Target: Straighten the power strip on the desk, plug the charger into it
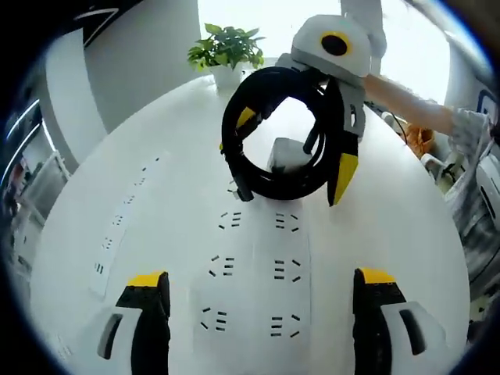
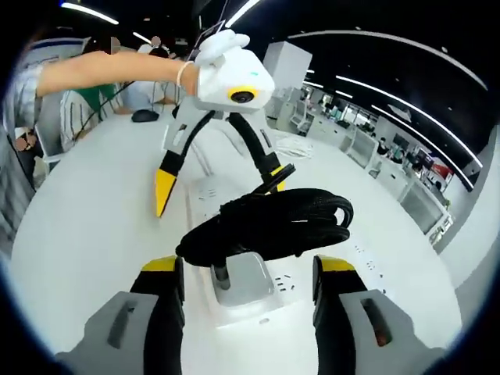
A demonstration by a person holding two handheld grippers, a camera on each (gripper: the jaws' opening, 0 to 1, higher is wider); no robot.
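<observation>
A white power strip (image 1: 254, 293) with two rows of sockets lies on the white table, right under my left gripper (image 1: 262, 280), whose jaws stand open and empty above it. My right gripper (image 1: 295, 147) comes in from the far side. Its jaws stand wide, closed on a black coiled charger cable (image 1: 269, 183). The white charger brick (image 1: 285, 152) hangs inside the coil. In the right gripper view, the coil (image 2: 269, 223) spans my right gripper (image 2: 250, 266). The brick (image 2: 244, 283) rests low over the strip (image 2: 205, 191), and the left gripper (image 2: 220, 183) hovers beyond, open.
A second long power strip (image 1: 117, 226) lies along the table to the left. A potted plant (image 1: 226, 47) stands at the far edge. A person's arm (image 2: 117, 70) reaches in from the left. Office desks (image 2: 391, 164) stand beyond the table.
</observation>
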